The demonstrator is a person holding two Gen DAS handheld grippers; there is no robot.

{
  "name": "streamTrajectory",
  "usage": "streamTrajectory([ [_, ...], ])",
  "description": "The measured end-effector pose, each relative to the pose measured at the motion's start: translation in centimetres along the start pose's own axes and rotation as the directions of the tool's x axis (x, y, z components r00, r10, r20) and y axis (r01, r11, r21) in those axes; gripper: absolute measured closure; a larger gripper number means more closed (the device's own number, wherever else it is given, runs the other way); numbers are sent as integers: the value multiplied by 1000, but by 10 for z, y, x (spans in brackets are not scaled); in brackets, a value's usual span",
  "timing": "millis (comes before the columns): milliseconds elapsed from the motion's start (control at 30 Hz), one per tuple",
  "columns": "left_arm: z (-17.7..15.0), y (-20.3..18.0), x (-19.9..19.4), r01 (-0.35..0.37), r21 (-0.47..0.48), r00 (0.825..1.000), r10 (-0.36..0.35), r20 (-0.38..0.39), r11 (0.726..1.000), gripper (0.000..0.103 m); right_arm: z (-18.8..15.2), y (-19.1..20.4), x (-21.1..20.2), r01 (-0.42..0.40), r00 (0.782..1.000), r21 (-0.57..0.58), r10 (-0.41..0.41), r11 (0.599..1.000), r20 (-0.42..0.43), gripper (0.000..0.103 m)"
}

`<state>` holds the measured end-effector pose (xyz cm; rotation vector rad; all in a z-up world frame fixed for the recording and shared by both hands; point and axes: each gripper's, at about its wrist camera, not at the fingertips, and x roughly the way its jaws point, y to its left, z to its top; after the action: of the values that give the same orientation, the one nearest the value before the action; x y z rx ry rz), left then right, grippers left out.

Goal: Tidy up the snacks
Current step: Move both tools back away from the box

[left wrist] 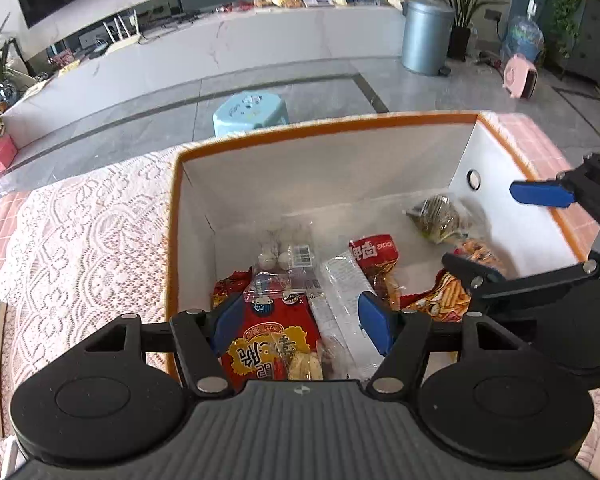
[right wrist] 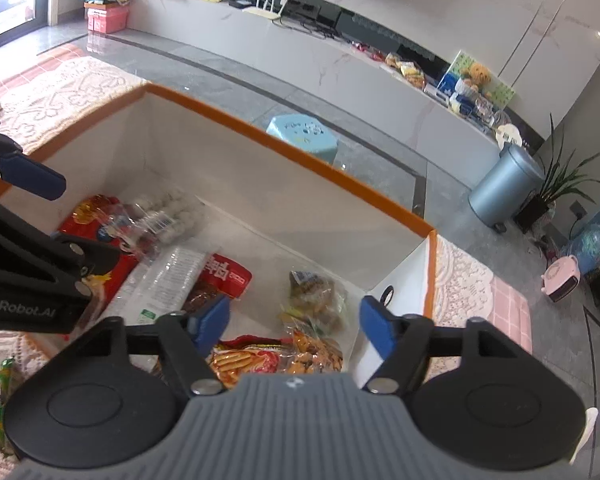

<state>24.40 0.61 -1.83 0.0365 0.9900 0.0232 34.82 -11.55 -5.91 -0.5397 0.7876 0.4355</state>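
Grey marble floor [left wrist: 300,76] stretches to a long white TV cabinet [left wrist: 260,40], with a pale blue stool [left wrist: 252,114] and a blue-grey bin [left wrist: 426,36] standing on it. Nearer the cameras, a white lace cloth [left wrist: 92,232] covers the counter, and on it sits an open storage box [left wrist: 300,160] with white inner walls and an orange rim.

Snacks lie on the box floor. At its left end a red snack bag [left wrist: 276,340] lies under a clear bag of white balls [left wrist: 288,248]. Beside them a clear wrapped sleeve [left wrist: 340,292] runs lengthwise, touching a red packet with white characters [left wrist: 374,256]. Toward the right end lie a clear bag of brownish-green pieces [left wrist: 440,216], an orange snack bag [right wrist: 316,350] and a red-and-yellow striped bag [right wrist: 244,360]. A green-wrapped snack [right wrist: 4,400] lies outside the box on the lace.

Left claw [left wrist: 302,326] hangs over the red snack bag with its blue pads apart, gripping nothing. Right claw [right wrist: 294,326] hangs over the right end, above the orange and striped bags, pads likewise spread and empty.
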Motion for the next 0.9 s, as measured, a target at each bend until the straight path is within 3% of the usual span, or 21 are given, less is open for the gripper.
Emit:
streamTrajectory([
  [367,-37,0,-68,28,-17,989,-25,149,999,23,-25,7,-71,13,998,57,-16,998,68,25],
  [633,-75,-10,-112,74,41,960,-83,267,996,22,-64,11,-130,-8,995,194,-11,981,98,21],
  [900,-111,-14,-124,163,46,947,-170,274,986,22,-113,31,-175,29,981,301,-85,953,174,21],
])
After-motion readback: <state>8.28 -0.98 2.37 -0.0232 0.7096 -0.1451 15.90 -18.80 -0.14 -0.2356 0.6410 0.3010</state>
